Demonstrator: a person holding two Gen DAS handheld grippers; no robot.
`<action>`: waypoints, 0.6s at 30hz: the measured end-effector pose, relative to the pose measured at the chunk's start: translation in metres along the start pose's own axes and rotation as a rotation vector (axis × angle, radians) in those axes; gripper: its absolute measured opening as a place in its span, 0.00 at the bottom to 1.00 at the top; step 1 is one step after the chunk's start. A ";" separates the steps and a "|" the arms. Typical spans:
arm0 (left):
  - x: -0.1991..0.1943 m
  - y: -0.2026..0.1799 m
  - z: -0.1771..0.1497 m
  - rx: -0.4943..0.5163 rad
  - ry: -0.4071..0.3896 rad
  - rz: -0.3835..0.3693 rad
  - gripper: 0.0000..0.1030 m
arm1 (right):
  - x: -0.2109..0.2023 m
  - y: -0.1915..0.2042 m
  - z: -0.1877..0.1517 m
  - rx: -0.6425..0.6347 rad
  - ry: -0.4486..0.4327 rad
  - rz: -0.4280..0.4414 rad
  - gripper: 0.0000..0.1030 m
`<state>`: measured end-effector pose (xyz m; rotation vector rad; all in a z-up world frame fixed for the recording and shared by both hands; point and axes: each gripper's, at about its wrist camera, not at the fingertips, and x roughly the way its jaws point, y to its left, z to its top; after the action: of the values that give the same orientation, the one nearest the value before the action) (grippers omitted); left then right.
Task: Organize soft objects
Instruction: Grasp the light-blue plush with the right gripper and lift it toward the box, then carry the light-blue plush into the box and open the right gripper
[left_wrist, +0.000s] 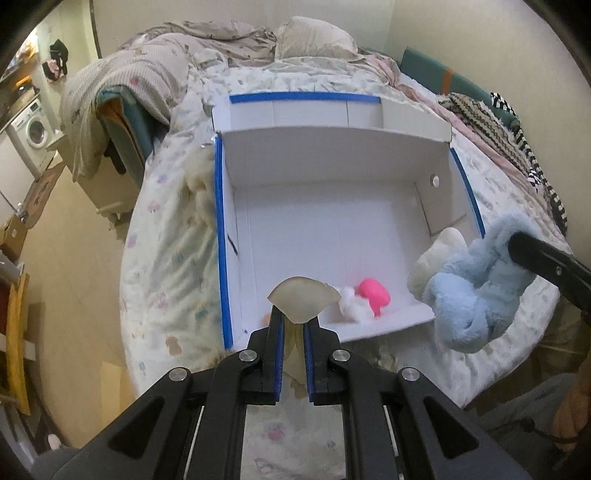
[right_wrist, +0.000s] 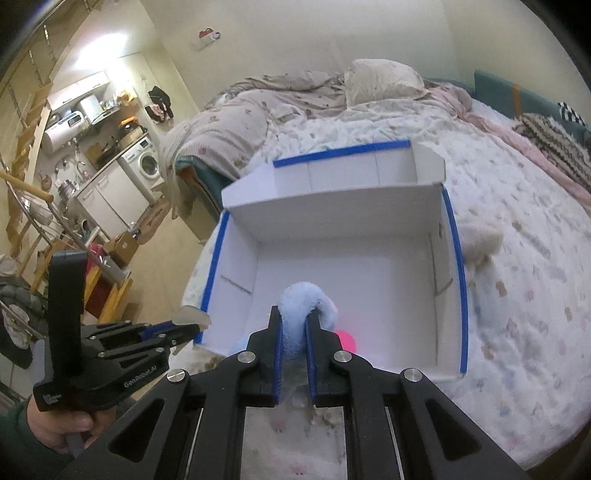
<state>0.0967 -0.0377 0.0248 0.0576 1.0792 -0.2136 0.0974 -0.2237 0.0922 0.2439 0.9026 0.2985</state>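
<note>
While the left gripper (left_wrist: 294, 325) has its fingers clenched on a pale, translucent cream soft piece (left_wrist: 301, 298) and the right gripper (right_wrist: 294, 326) pinches a fluffy light-blue plush toy (left_wrist: 476, 284), both hang at the near edge of the open white cardboard box with blue-taped rims (left_wrist: 220, 221) on the bed (right_wrist: 517, 258). Either thin pinch could slip, dropping its load outside the box. "GenRobot.AI" is printed on the left gripper.
</note>
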 end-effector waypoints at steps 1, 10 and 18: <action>0.001 -0.001 0.004 0.002 -0.004 0.001 0.08 | 0.001 0.001 0.003 -0.003 -0.003 -0.001 0.12; 0.018 -0.008 0.030 0.017 0.000 -0.003 0.09 | 0.024 -0.002 0.033 -0.009 -0.001 -0.006 0.12; 0.049 -0.009 0.045 0.030 0.024 0.015 0.08 | 0.061 -0.024 0.033 0.034 0.040 -0.008 0.12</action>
<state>0.1561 -0.0607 0.0034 0.0951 1.0992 -0.2164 0.1627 -0.2274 0.0590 0.2663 0.9489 0.2821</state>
